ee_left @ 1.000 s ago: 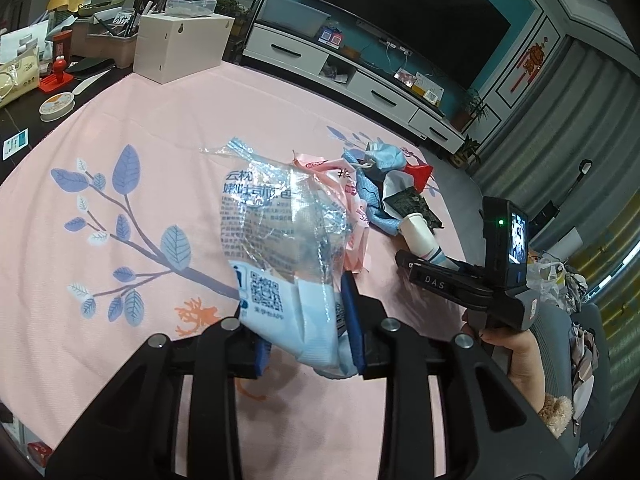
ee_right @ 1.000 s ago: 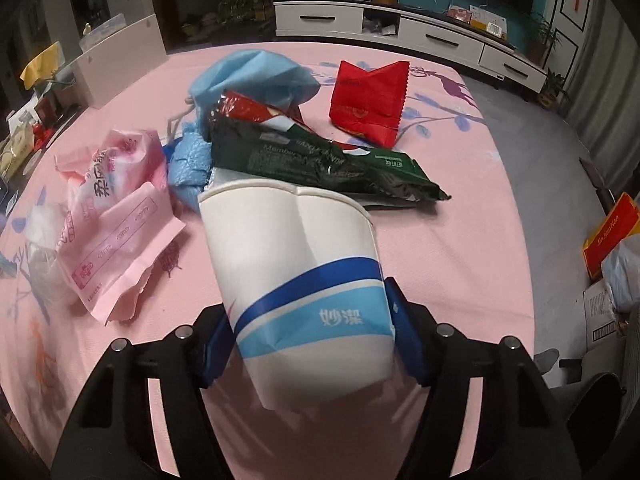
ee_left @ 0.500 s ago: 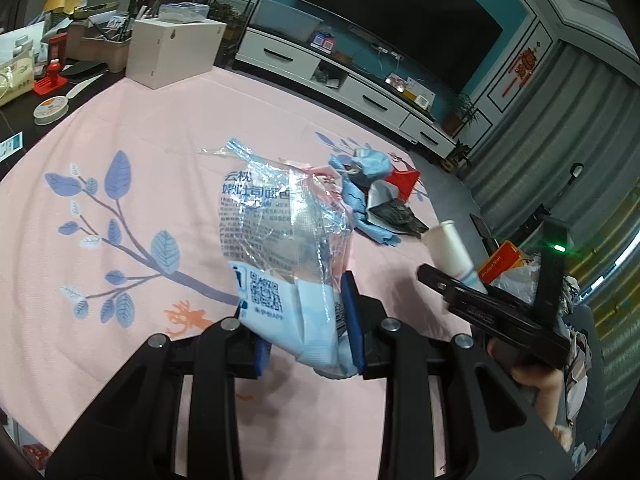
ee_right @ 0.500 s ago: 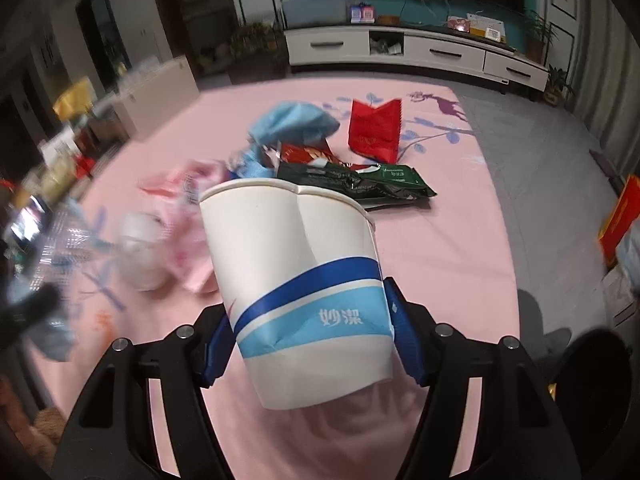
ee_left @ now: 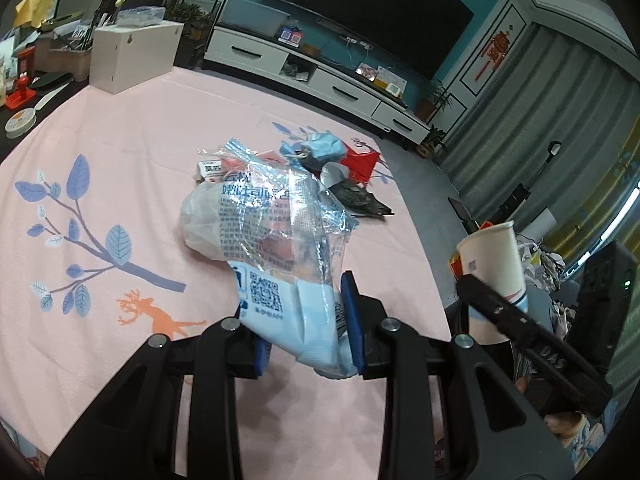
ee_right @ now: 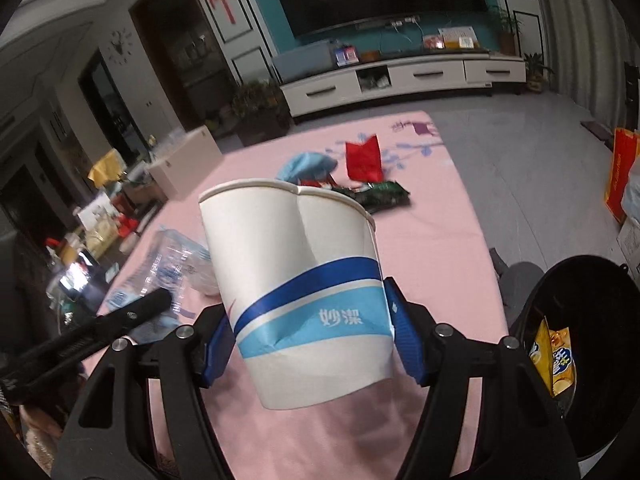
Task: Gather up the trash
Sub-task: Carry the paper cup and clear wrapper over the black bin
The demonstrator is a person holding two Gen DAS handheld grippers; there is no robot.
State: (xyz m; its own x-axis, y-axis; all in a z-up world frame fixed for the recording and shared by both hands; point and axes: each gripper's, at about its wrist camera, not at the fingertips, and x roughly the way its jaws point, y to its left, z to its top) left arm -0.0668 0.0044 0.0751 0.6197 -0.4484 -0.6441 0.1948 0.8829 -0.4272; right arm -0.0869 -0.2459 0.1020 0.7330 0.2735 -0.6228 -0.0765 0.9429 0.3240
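Observation:
My left gripper (ee_left: 308,320) is shut on a clear and blue plastic wrapper (ee_left: 276,232) and holds it above the pink tablecloth (ee_left: 120,152). My right gripper (ee_right: 310,332) is shut on a dented white paper cup with blue bands (ee_right: 300,276), lifted off the table; the cup also shows in the left wrist view (ee_left: 494,264). A pile of trash stays on the table: a blue mask (ee_right: 306,166), a red packet (ee_right: 363,158) and a dark green wrapper (ee_right: 380,194). A black bin (ee_right: 576,344) with a yellow packet inside stands at the lower right.
A white box (ee_left: 134,54) and desk clutter stand at the table's far left. A TV cabinet (ee_right: 400,80) lines the far wall. An orange bag (ee_right: 620,176) lies on the floor at the right.
My right gripper has lifted the cup up and back from the trash pile toward the table's right edge, bringing the black bin into view. My left gripper has risen slightly with the wrapper.

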